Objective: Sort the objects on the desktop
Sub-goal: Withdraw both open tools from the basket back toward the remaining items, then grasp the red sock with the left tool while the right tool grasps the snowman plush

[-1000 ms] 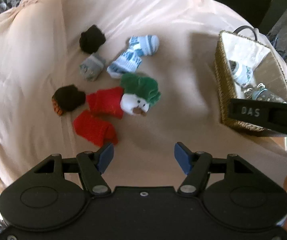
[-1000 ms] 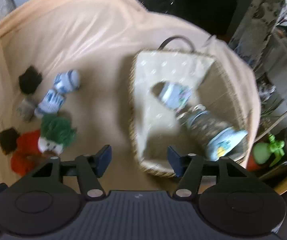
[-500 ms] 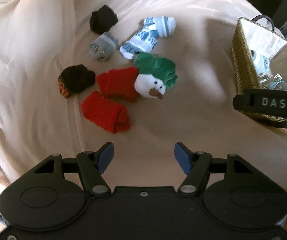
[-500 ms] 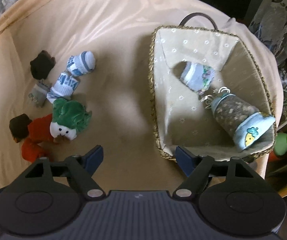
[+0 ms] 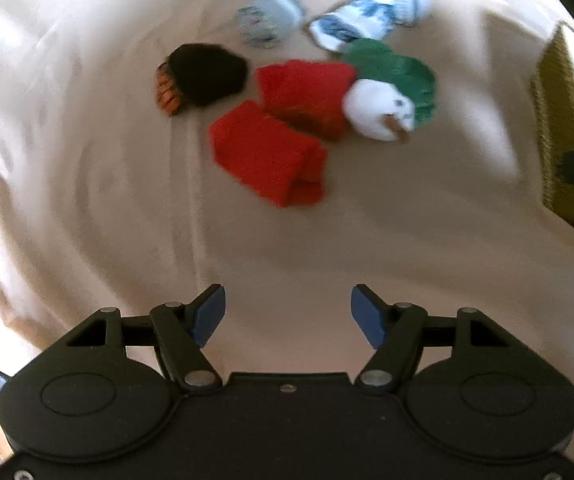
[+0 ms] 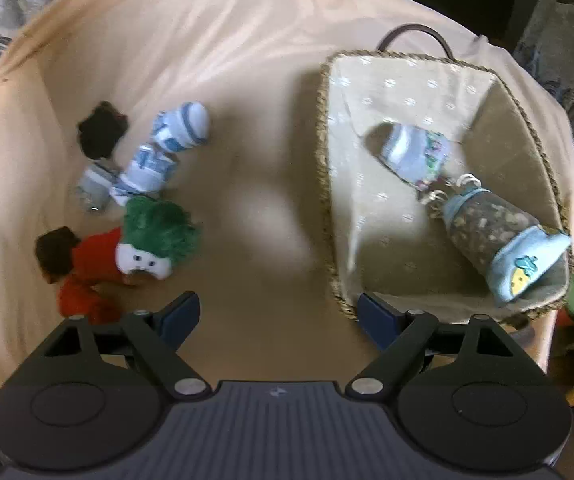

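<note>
1. Right gripper [image 6: 277,318]: its jaws have just been opening and now stand wide with nothing between them, hovering by the near rim of the wicker basket [image 6: 323,184], where two socks lie.
2. Left gripper [image 5: 287,314], open and empty, has dropped closer to the red sock [image 5: 267,152], likely next for pickup.
3. Around it on the beige cloth [image 5: 87,160] lie the snowman sock [image 5: 383,96], a black sock [image 5: 207,72] and blue-white socks [image 5: 367,12], all unsorted.

Smooth, faintly sheened beige cloth table cover [image 6: 247,80], rough woven straw rectangular basket [image 6: 323,168] lined with matt dotted fabric, fuzzy knitted red socks [image 5: 267,156], plush green-hatted snowman sock [image 5: 387,92], matt black plastic gripper bodies
</note>
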`<state>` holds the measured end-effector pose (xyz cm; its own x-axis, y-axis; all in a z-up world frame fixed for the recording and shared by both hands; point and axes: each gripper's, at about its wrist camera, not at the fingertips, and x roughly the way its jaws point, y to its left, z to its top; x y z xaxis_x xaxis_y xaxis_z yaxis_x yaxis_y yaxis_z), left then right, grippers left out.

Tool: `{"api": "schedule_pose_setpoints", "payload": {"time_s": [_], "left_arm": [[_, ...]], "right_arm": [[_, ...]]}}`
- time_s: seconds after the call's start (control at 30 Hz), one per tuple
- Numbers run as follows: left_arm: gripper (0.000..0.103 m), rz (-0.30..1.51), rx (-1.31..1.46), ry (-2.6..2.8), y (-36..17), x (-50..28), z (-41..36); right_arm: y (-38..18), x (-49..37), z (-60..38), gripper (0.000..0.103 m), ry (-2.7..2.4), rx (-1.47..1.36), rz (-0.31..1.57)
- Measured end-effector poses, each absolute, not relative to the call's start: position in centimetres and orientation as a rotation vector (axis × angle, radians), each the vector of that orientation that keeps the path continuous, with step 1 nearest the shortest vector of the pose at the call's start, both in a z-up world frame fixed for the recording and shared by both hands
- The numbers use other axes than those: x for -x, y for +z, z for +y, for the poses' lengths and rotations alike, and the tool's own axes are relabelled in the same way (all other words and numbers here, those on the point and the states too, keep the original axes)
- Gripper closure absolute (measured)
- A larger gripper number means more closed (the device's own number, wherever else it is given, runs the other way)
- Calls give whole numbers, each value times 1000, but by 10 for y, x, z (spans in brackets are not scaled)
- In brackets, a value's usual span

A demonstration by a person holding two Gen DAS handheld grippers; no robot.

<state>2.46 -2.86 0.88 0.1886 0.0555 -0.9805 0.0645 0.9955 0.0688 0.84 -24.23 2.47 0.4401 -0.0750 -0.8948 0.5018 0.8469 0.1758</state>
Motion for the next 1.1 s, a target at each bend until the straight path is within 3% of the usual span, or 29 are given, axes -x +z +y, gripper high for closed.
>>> {"api": "schedule_pose_setpoints", "payload": {"time_s": [0.23,0.4,0.53,0.73,1.1], "left_arm": [[37,1346,-3,67,5,-44,4],[37,1320,21,79,-1,-66,16],[31,1316,13,47,-9,-78,13],[23,1318,12,4,-23,-89,8],[21,1332,-6,-59,-43,-108,-13]], "right_arm": [[47,-11,-211,17,-316,-271,967],[46,-51,-196,17,-227,-250,1045],[24,-101,-199,18,-204,-342,1156],[-27,-147,-189,35,-194,-347,1245],[-49,-159,-191,33,-140,-456,1266]]}}
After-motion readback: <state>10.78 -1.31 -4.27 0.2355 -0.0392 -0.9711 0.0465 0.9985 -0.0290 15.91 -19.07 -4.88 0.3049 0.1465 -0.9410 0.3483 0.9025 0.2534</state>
